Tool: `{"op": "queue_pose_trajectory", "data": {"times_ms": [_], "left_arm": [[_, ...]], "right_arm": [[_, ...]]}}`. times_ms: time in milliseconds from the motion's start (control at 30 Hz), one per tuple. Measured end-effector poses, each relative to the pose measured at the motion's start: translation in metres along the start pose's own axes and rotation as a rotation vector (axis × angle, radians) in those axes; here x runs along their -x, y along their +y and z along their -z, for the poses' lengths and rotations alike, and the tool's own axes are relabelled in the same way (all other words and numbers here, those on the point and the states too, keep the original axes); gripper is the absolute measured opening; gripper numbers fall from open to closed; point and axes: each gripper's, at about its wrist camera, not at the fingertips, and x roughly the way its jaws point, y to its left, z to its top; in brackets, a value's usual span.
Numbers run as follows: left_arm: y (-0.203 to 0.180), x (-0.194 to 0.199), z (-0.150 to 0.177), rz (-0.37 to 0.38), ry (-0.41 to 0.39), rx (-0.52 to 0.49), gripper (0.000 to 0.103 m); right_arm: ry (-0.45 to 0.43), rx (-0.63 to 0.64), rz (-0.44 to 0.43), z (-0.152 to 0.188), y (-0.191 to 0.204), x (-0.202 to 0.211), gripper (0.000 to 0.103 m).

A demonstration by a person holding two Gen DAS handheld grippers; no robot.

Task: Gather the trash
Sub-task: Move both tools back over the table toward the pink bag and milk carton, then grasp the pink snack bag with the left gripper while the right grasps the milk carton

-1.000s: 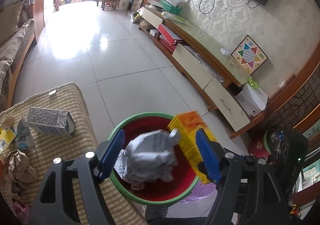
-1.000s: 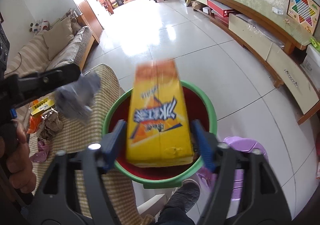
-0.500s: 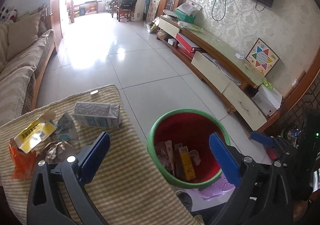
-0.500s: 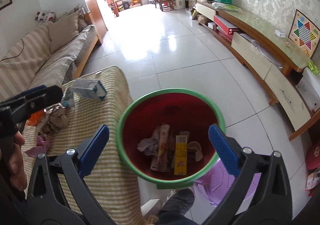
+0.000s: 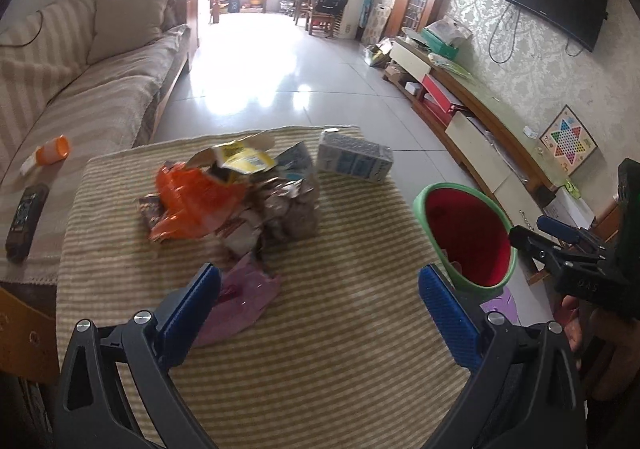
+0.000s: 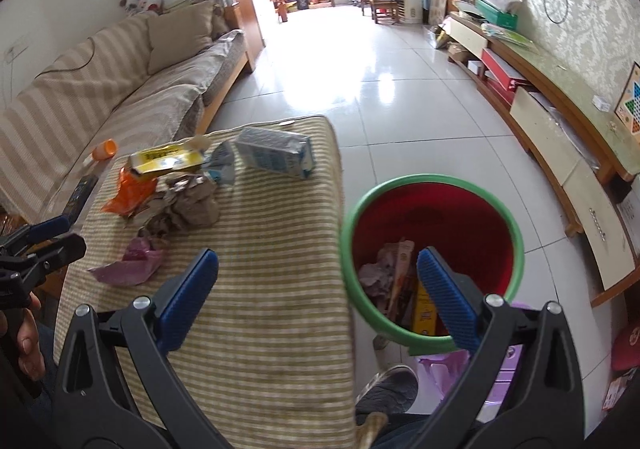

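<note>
Both my claws are spread wide with nothing in them right now, and both have only just finished opening up. My left gripper (image 5: 320, 303) hangs over the striped cloth (image 5: 340, 349) on the table, its left pad just in front of a crumpled pink wrapper (image 5: 244, 297). A bit further out sits the main trash pile (image 5: 236, 201): an orange plastic bag, a torn yellow box on top and some crinkly brownish paper, all jumbled together. Past that, a blue-and-white carton (image 5: 354, 162) lies on its side near the far edge of the cloth. My right gripper (image 6: 318, 285) straddles the table edge, left pad over the cloth and right pad over the rim of the red bin with the green rim (image 6: 516, 245), which stands on the floor just beside the table. Inside it I can see a yellow carton (image 6: 424, 311) and some crumpled wrappers. On the sofa (image 5: 100, 105) to the left there's an orange-capped bottle (image 5: 50, 151) and a remote (image 5: 26, 221).
</note>
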Motion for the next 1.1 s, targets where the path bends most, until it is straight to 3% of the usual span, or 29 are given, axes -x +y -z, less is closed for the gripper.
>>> {"op": "queue_pose_trajectory", "data": {"times_ms": [200, 300, 533, 900, 1100], "left_arm": [[0.058, 0.016, 0.025, -0.034, 0.023, 0.053, 0.095], [0.072, 0.013, 0.036, -0.067, 0.046, 0.027, 0.095], [0.096, -0.008, 0.048, -0.05, 0.107, 0.039, 0.095], [0.098, -0.053, 0.038, -0.06, 0.167, -0.026, 0.095], [0.094, -0.082, 0.035, -0.07, 0.211, -0.08, 0.095]], "right_arm": [[0.022, 0.083, -0.026, 0.004, 0.051, -0.003, 0.098], [0.034, 0.104, -0.048, 0.004, 0.073, -0.005, 0.098], [0.058, 0.146, -0.08, 0.004, 0.108, -0.013, 0.098], [0.072, 0.21, -0.045, -0.025, 0.109, -0.052, 0.098], [0.087, 0.238, -0.041, -0.051, 0.093, -0.093, 0.098]]}}
